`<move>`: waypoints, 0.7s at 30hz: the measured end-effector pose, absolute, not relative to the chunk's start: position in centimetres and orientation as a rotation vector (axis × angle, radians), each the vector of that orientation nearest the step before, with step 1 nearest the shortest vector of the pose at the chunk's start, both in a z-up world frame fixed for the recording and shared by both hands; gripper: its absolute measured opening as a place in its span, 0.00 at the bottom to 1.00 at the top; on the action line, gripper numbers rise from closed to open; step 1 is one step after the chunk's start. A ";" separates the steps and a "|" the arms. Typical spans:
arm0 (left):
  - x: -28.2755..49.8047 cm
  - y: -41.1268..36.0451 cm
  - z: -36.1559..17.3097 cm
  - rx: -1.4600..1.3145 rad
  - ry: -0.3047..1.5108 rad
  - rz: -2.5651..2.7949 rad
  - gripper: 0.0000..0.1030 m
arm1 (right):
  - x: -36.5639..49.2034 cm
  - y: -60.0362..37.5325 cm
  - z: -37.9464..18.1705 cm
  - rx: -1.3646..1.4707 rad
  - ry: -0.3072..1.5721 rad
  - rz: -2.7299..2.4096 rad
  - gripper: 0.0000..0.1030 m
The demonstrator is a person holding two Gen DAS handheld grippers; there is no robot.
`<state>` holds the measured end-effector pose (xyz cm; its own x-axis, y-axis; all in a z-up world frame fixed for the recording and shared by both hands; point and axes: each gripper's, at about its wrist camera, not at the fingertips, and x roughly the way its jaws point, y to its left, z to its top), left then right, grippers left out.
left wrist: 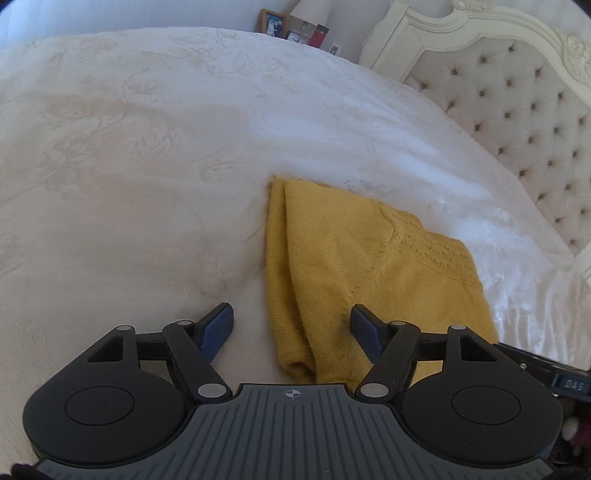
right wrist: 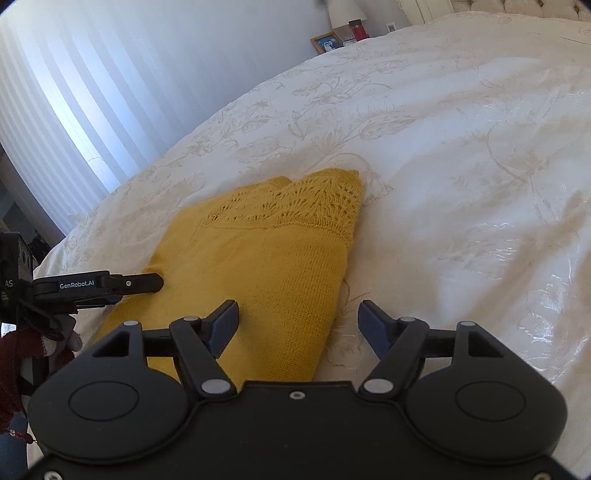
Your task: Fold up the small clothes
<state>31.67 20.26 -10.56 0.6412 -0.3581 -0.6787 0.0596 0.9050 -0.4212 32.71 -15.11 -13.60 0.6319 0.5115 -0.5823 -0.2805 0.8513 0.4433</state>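
Note:
A yellow knitted garment (left wrist: 354, 266) lies folded on the white bed cover (left wrist: 147, 166); its lace-patterned part points away from me. My left gripper (left wrist: 291, 328) is open and empty, hovering over the garment's near left edge. In the right wrist view the garment (right wrist: 266, 251) lies ahead and left. My right gripper (right wrist: 298, 325) is open and empty over the garment's near right edge. The left gripper's finger also shows in the right wrist view (right wrist: 140, 284), touching the garment's left edge.
A tufted cream headboard (left wrist: 517, 96) stands at the right. A picture frame (left wrist: 272, 23) and a red container (left wrist: 320, 35) stand on a nightstand beyond the bed. Window blinds (right wrist: 92, 92) hang at the left in the right wrist view.

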 end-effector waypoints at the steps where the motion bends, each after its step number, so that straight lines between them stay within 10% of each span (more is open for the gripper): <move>1: 31.2 20.7 -10.5 -0.441 0.849 -0.276 0.67 | 32.7 -15.4 -13.6 0.339 0.760 0.469 0.72; 21: 30.8 16.4 -12.6 -0.513 0.946 -0.438 0.79 | 38.6 -15.9 -15.5 0.566 0.824 0.570 0.78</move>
